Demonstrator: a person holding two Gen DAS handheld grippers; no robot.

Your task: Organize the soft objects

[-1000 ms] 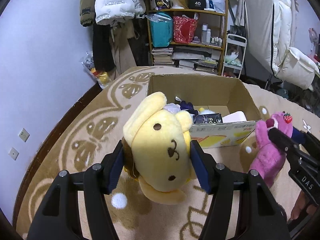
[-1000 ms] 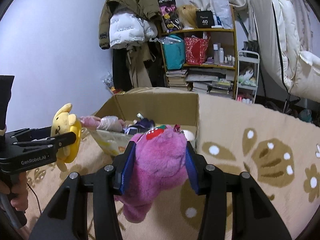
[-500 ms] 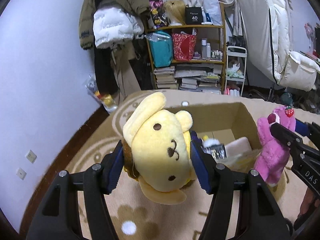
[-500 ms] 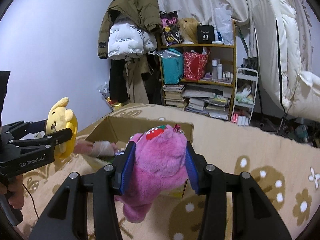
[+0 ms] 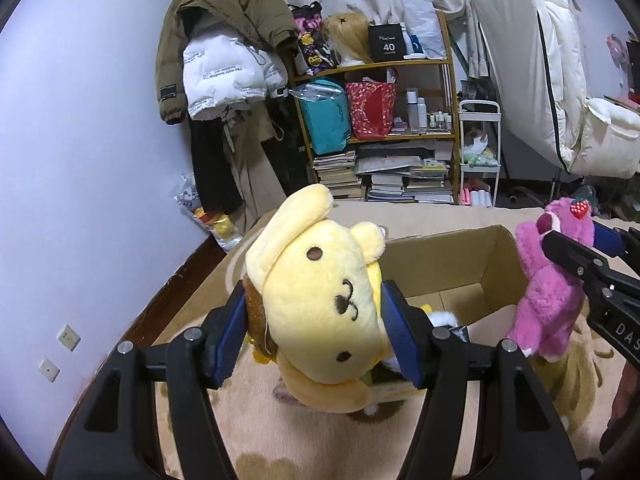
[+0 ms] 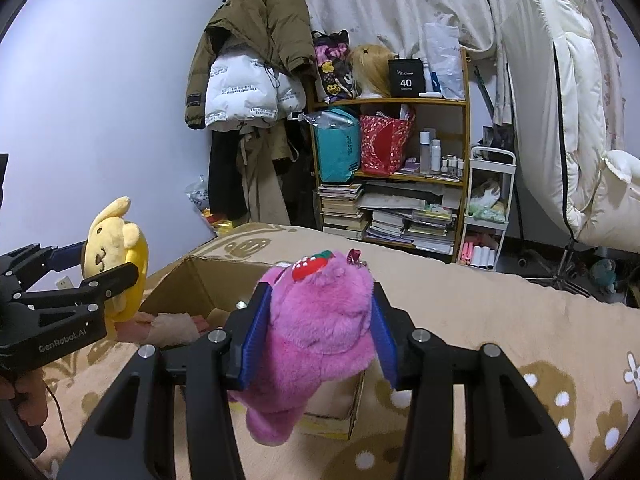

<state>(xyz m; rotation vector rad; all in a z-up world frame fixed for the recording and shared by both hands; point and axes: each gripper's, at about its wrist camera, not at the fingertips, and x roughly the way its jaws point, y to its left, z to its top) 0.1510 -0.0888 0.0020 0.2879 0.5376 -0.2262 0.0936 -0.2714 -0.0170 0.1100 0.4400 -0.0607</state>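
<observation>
Left wrist view: the left hand-held gripper [image 5: 316,332] clamps a yellow dog plush [image 5: 320,304] between blue pads, held above the near edge of an open cardboard box [image 5: 452,268] on a patterned rug [image 5: 280,436]. To the right, a pink bear plush [image 5: 552,284] hangs.

Right wrist view: the right hand-held gripper [image 6: 316,340] squeezes the pink bear [image 6: 316,332] above the box [image 6: 192,284]; the yellow dog [image 6: 116,256] hangs at left.
</observation>
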